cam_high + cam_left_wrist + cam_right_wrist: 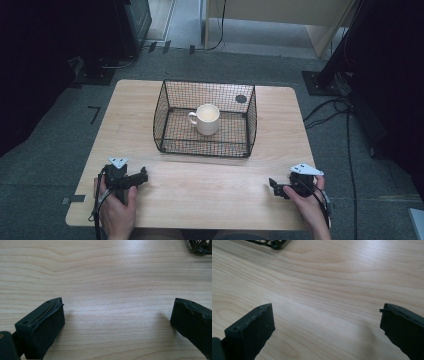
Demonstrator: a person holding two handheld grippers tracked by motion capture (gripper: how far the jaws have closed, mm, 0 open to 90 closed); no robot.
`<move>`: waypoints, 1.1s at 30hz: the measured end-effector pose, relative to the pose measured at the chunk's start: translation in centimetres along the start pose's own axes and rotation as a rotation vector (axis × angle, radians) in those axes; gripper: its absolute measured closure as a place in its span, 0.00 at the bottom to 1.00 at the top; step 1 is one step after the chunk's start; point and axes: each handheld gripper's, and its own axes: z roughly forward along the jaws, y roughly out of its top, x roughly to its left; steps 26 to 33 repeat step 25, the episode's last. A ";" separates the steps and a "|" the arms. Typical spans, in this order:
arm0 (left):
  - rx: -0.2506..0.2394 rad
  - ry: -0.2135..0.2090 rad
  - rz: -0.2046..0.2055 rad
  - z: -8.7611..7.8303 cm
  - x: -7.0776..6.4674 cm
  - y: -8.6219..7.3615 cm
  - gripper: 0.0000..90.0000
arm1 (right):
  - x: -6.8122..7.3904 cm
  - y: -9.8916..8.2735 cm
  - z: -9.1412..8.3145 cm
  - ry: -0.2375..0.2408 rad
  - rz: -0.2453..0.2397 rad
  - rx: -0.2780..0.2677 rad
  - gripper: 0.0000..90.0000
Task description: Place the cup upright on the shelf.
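Jaws stand wide apart on both tools, with bare wood grain between them and nothing held. In the left gripper view the left gripper shows one black jaw at the lower left of the frame and the other at the lower right; in the right gripper view the right gripper shows the same spread.

Nearest to them is the white mug, just above the middle of the high view — upright, its handle turned toward the left of the frame, its inside pale. It stands on the mesh floor of a black wire basket, roughly at the centre of that floor and apart from all four walls. The basket sits on the light wooden worktop, toward its far edge. A small dark round spot shows through the mesh at the basket's upper right corner; what it is cannot be made out.

Below the basket, well apart from it, the left gripper rests at the lower left of the high view and the right gripper at the lower right, each in a hand coming up from the bottom edge — both pointed inward toward the middle of the frame. A dark bit of mesh, probably a basket corner, pokes in at the upper right of the left gripper view and at the upper left of the right gripper view.

Grey carpet surrounds the worktop, with black cables trailing at the right of the high view.
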 end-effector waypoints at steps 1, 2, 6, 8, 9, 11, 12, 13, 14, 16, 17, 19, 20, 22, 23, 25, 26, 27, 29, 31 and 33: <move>-0.001 0.000 -0.001 0.0 0.0 0.0 0.00 | -0.1 -0.1 0.0 -0.006 0.005 0.003 0.00; -0.001 0.000 -0.002 0.0 0.0 0.0 0.00 | -0.2 -0.3 0.0 -0.011 0.008 0.006 0.00; -0.002 0.000 -0.002 0.0 0.0 0.0 0.00 | -0.7 -1.0 0.1 -0.040 0.011 0.020 0.00; -0.001 0.000 -0.001 0.0 0.0 0.0 0.00 | -0.9 -1.3 0.1 -0.054 0.015 0.026 0.00; 0.000 0.000 0.000 0.0 0.0 0.0 0.00 | -1.1 -1.4 0.0 -0.055 0.020 0.020 0.00; -0.001 0.000 -0.001 0.0 0.0 0.0 0.00 | -1.4 -1.6 -0.2 -0.064 0.027 0.014 0.00; 0.000 0.000 -0.001 0.0 0.0 0.0 0.00 | -1.5 -1.7 -0.2 -0.068 0.030 0.012 0.00; -0.001 0.000 -0.001 0.0 0.0 0.0 0.00 | -1.6 -1.7 -0.3 -0.068 0.029 0.008 0.00; 0.000 0.000 0.000 0.0 0.0 0.0 0.00 | -1.6 -1.8 -0.4 -0.064 0.022 0.010 0.00; 0.000 0.000 -0.001 0.0 0.0 0.0 0.00 | -1.7 -1.9 -0.4 -0.055 0.014 0.009 0.00; 0.000 0.000 -0.001 0.0 0.0 0.0 0.00 | -1.7 -1.9 -0.5 -0.054 0.013 0.010 0.00; 0.000 0.000 0.000 0.0 0.0 0.0 0.00 | -1.8 -1.9 -0.4 -0.055 0.013 0.010 0.00; 0.000 0.000 -0.001 0.0 0.0 0.0 0.00 | -1.8 -1.9 -0.4 -0.054 0.014 0.009 0.00; 0.000 -0.001 -0.001 0.0 0.0 0.0 0.00 | -1.8 -1.9 -0.4 -0.055 0.017 0.010 0.00; 0.000 -0.001 0.000 0.0 0.0 0.0 0.00 | -1.8 -1.8 -0.4 -0.057 0.018 0.010 0.00; 0.000 0.000 0.000 0.0 0.0 0.0 0.00 | -1.8 -1.8 -0.3 -0.062 0.023 0.009 0.00; 0.000 0.000 0.000 0.0 0.0 0.0 0.00 | -1.8 -1.8 -0.3 -0.062 0.023 0.009 0.00; 0.000 0.000 0.000 0.0 0.0 0.0 0.00 | -1.8 -1.8 -0.3 -0.062 0.023 0.009 0.00; 0.000 0.000 0.000 0.0 0.0 0.0 0.00 | -1.8 -1.8 -0.3 -0.062 0.023 0.009 0.00; 0.000 0.000 0.000 0.0 0.0 0.0 0.00 | -1.8 -1.8 -0.3 -0.062 0.023 0.009 0.00; 0.000 0.000 0.000 0.0 0.0 0.0 0.00 | -1.8 -1.8 -0.3 -0.062 0.023 0.009 0.00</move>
